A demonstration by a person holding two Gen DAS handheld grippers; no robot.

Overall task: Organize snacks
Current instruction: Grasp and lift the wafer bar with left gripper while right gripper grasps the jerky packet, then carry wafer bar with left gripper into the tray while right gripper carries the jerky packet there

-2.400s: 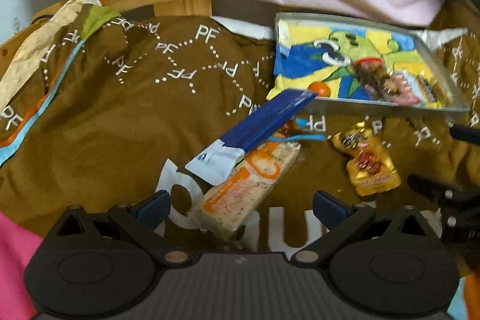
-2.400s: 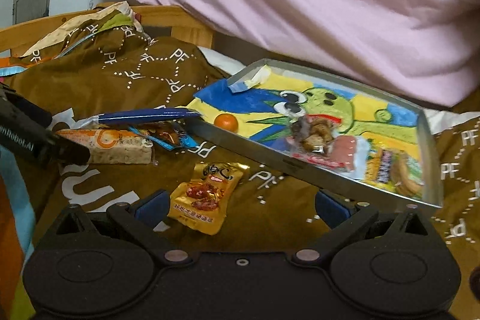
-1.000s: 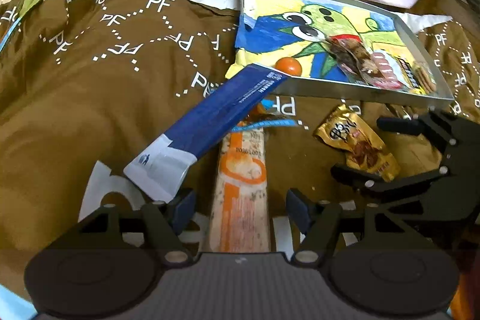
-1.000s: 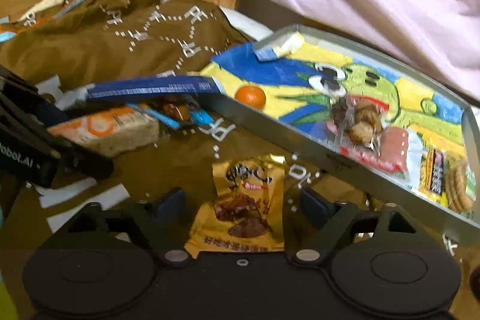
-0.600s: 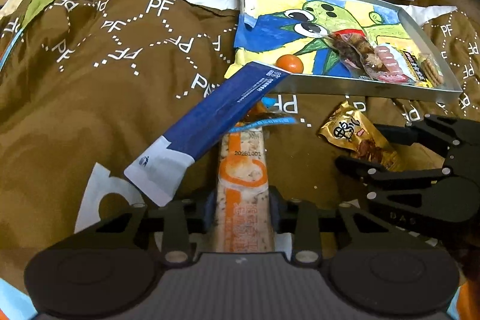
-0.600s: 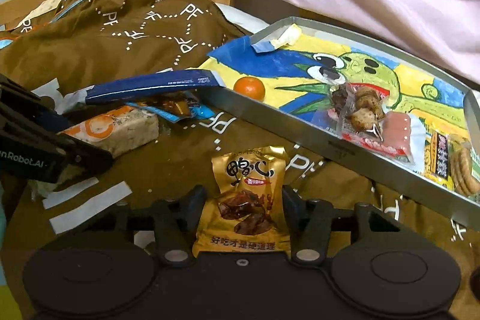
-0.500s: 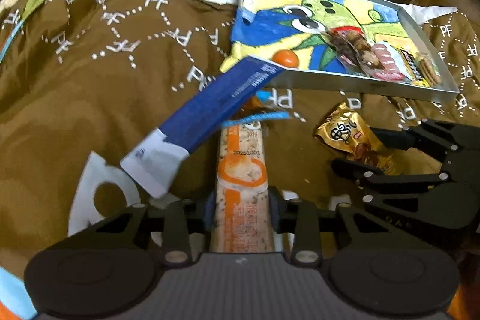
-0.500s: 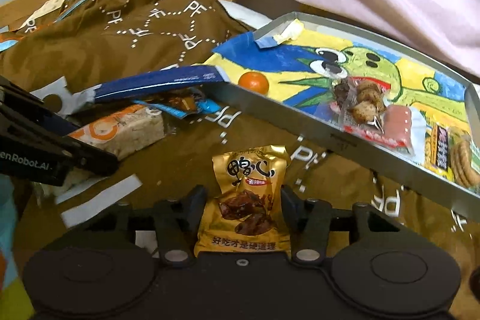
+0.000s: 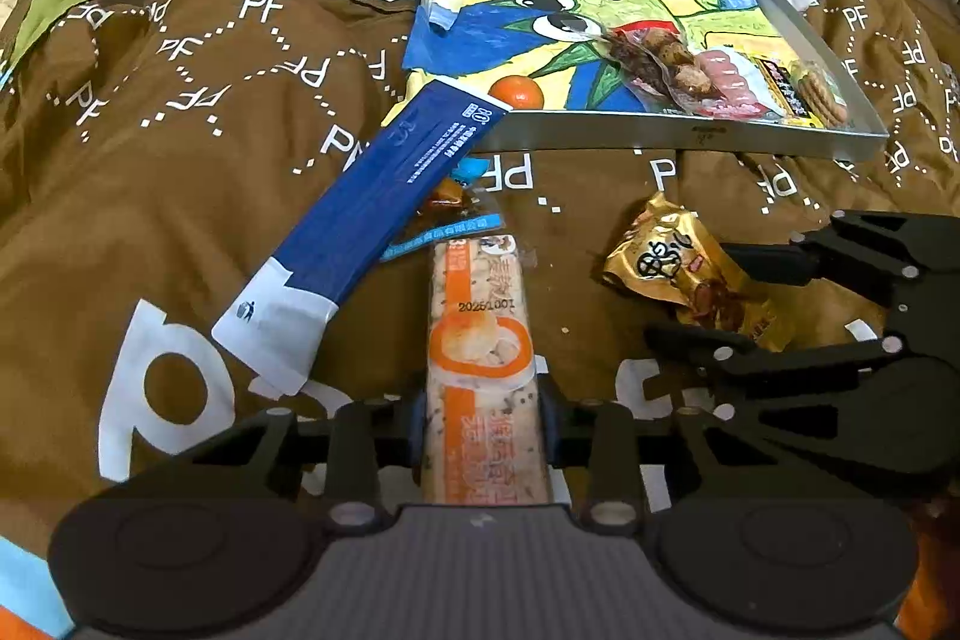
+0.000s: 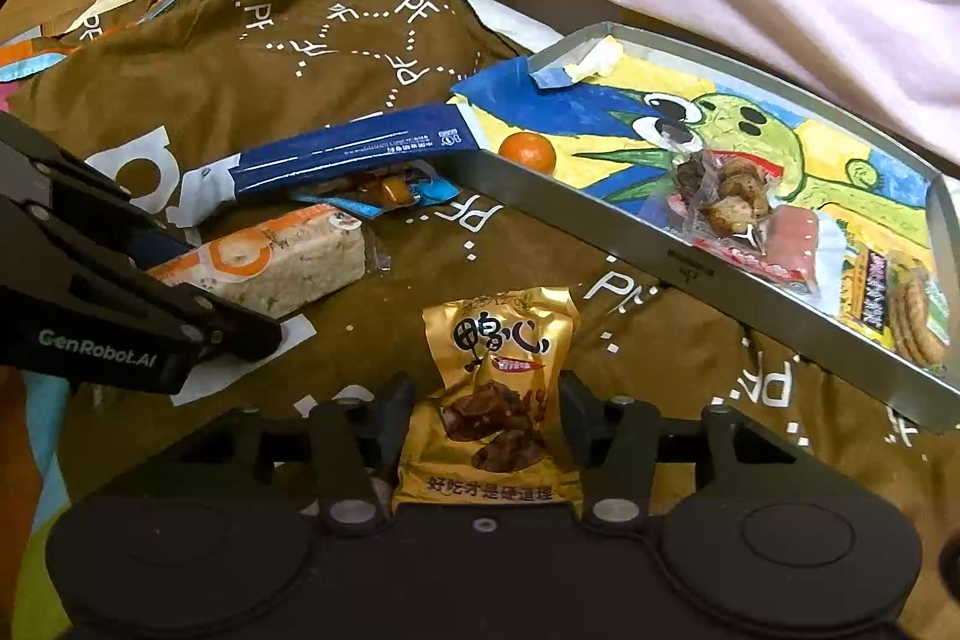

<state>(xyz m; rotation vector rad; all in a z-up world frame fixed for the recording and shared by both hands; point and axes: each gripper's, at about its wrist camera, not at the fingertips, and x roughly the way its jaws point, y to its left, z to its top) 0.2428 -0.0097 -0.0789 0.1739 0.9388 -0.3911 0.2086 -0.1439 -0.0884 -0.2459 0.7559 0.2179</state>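
Both grippers have closed since earlier: left gripper (image 9: 480, 409) pinches rice cracker bar (image 9: 480, 340), right gripper (image 10: 485, 409) pinches gold snack pouch (image 10: 495, 388); metal tray (image 10: 690, 263) part-filled, blue sachet (image 9: 384, 214) left.

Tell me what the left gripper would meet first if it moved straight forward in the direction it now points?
The left gripper, shut on the orange rice-cracker bar, would probably first push into the small blue-edged snack packet lying under the long blue packet. The metal tray comes after; depth is uncertain.
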